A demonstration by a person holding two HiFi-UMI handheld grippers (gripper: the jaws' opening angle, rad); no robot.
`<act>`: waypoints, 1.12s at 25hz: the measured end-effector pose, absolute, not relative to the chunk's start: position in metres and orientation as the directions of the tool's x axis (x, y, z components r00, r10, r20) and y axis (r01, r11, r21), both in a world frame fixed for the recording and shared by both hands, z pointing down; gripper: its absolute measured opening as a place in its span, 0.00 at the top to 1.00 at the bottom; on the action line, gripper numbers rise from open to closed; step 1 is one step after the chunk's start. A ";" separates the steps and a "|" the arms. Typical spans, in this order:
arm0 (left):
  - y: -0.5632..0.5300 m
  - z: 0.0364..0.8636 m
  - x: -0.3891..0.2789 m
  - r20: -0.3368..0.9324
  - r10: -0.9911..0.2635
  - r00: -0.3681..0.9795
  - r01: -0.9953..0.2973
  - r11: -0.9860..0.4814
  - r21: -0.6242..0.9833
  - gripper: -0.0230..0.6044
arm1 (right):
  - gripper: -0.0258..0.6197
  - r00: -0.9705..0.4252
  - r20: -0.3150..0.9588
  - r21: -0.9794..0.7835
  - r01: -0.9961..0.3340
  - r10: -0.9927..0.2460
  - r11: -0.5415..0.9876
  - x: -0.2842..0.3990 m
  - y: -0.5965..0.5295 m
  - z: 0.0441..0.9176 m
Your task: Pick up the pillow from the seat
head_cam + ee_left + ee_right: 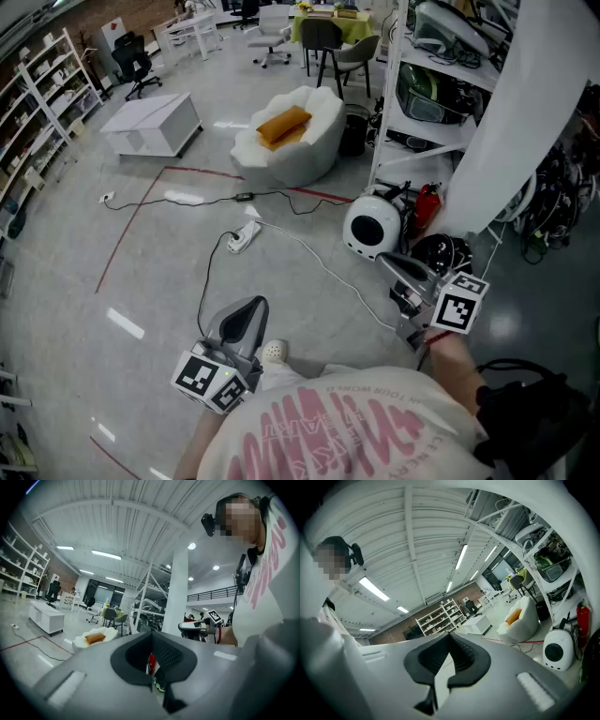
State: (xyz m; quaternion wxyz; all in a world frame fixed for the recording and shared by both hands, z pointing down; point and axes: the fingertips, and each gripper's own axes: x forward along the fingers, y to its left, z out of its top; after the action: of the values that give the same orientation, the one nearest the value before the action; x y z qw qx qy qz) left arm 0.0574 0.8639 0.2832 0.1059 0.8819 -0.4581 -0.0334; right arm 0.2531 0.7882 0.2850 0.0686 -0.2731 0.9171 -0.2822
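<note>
An orange pillow (pixel 283 124) lies in a white shell-shaped seat (pixel 300 159) across the floor, far ahead of both grippers. My left gripper (pixel 247 313) is held low by the person's body, jaws shut with nothing between them. My right gripper (pixel 395 265) is at the right, also shut and empty. In the left gripper view, the pillow (pixel 95 637) shows small in the seat (pixel 80 643) above the shut left gripper (pixel 151 660). The right gripper view has the pillow (pixel 513 616) and the seat (pixel 521 625) far off to the right of the right gripper (pixel 449 660).
Cables and a power strip (pixel 244 237) cross the floor between me and the seat. A white low cabinet (pixel 150 124) stands to the left. A round white device (pixel 372 225), a red extinguisher (pixel 427 206) and a metal rack (pixel 422 94) stand to the right. Wall shelving (pixel 37 112) lines the left side.
</note>
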 end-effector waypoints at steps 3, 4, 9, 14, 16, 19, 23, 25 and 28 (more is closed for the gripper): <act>0.861 0.284 0.059 0.032 -0.813 0.582 -0.799 -0.564 0.207 0.94 | 0.95 -0.852 0.043 -0.544 -0.458 -0.521 0.703 0.244 0.790 0.288; 0.859 0.284 0.060 0.032 -0.812 0.582 -0.799 -0.565 0.206 0.94 | 0.95 -0.855 0.047 -0.541 -0.456 -0.516 0.707 0.242 0.790 0.288; 0.855 0.286 0.065 0.025 -0.807 0.589 -0.794 -0.574 0.200 0.94 | 0.95 -0.865 0.052 -0.528 -0.449 -0.499 0.721 0.239 0.789 0.286; 0.847 0.292 0.073 0.029 -0.793 0.608 -0.778 -0.588 0.219 0.94 | 0.95 -0.863 0.122 -0.460 -0.487 -0.491 0.742 0.235 0.787 0.295; 0.841 0.295 0.076 0.037 -0.786 0.617 -0.766 -0.589 0.257 0.94 | 0.95 -0.849 0.161 -0.411 -0.521 -0.503 0.748 0.229 0.784 0.299; 0.832 0.295 0.082 0.028 -0.772 0.635 -0.746 -0.603 0.282 0.94 | 0.95 -0.830 0.193 -0.352 -0.557 -0.524 0.752 0.221 0.774 0.305; 0.814 0.304 0.079 0.061 -0.780 0.623 -0.768 -0.595 0.236 0.94 | 0.91 -0.824 0.222 -0.326 -0.567 -0.522 0.756 0.212 0.755 0.315; 0.799 0.310 0.071 0.087 -0.784 0.614 -0.780 -0.588 0.214 0.94 | 0.91 -0.823 0.216 -0.346 -0.568 -0.525 0.747 0.207 0.741 0.319; 0.767 0.327 0.058 0.149 -0.786 0.600 -0.798 -0.576 0.178 0.94 | 0.92 -0.814 0.211 -0.369 -0.578 -0.540 0.728 0.199 0.711 0.321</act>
State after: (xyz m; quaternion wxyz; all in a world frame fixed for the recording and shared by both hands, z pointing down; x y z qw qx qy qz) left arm 0.0581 0.7671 0.3267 0.1140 0.8872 -0.4463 0.0266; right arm 0.1990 0.7112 0.3211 -0.0446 -0.3013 0.9284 -0.2130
